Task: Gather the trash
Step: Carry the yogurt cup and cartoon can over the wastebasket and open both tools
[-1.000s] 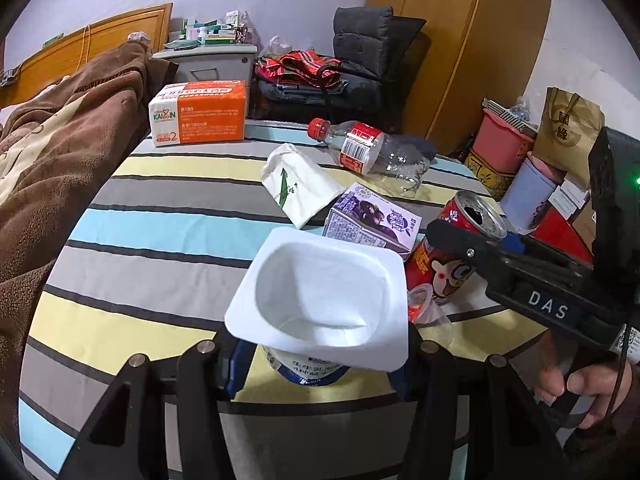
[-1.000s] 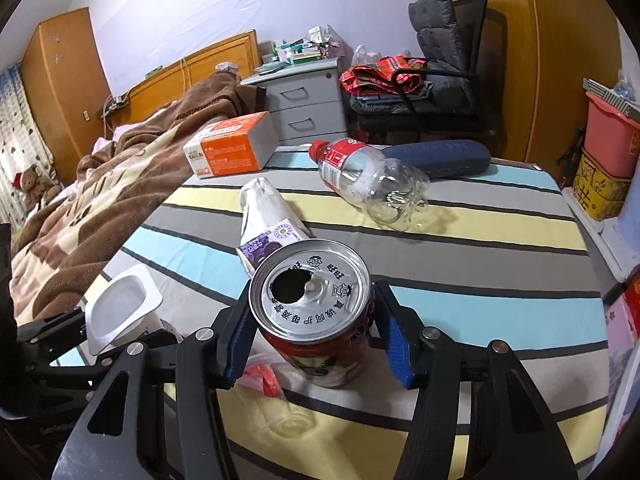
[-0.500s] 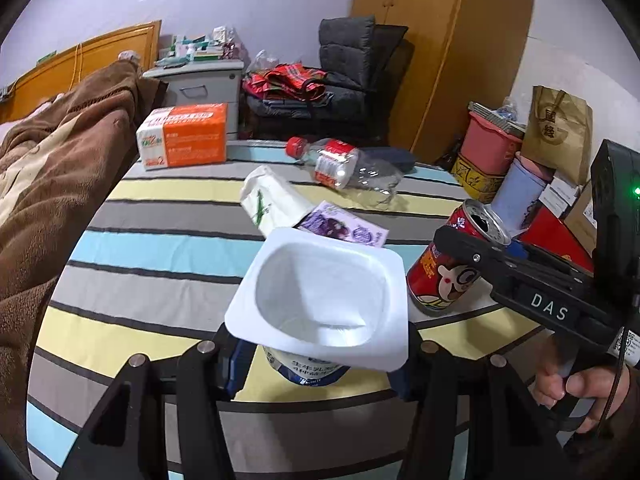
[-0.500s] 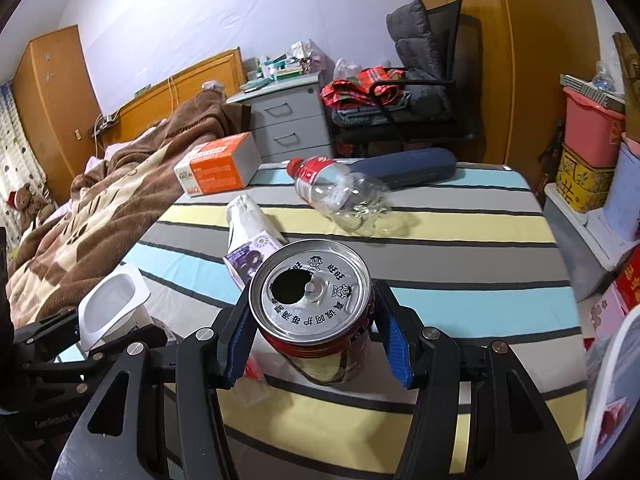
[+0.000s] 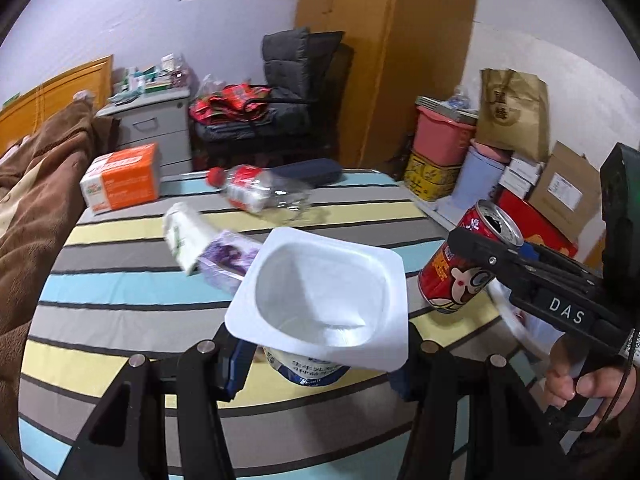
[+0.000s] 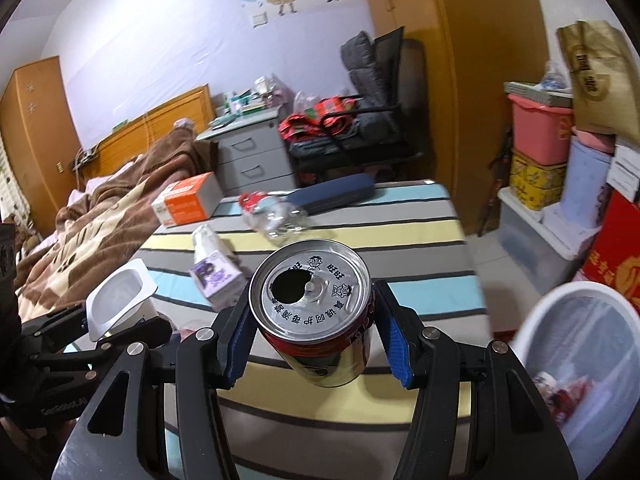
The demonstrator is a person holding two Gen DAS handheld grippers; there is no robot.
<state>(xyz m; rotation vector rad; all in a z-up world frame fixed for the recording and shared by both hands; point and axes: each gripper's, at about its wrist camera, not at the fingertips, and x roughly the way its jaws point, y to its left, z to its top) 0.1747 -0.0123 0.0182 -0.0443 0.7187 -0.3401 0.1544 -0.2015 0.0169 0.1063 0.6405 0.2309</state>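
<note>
Bedroom setting: striped bench point(image 5: 120, 292) in blue, grey and yellow bands, brown blanket on the bed point(image 5: 32, 216) off to the left of both tongs, grey drawer unit point(image 6: 252, 160) and dark chair point(image 5: 296, 80) beyond the far edge. Left tongs point(image 5: 320, 364) closed onto a white yogurt cup point(image 5: 324, 300), blue pads pressing its printed body from both sides, open mouth facing up, cup lifted clear of the bench. Right tongs point(image 6: 312, 344) closed onto a red drink can point(image 6: 316, 312), pads on either side of its wall, top with the punched opening facing the camera, can held off the bench. In the left view the can point(image 5: 456, 272) sits tilted, to the right of the yogurt cup and apart from it. Ahead of the left tongs, lying on the bench: a purple carton point(image 5: 228, 260) touching a white carton point(image 5: 180, 236), then a clear plastic bottle point(image 5: 264, 196) with red cap on its side, blurred. Orange box point(image 5: 120, 184) at the far left corner, dark blue case point(image 6: 332, 196) just behind the bottle. White waste bin point(image 6: 580, 356) with a clear liner stands low to the right of the right tongs, beside the bench edge; some trash is visible inside, blurred. Stacked tubs and a brown paper bag point(image 5: 512, 112) stand beyond the bin.
</note>
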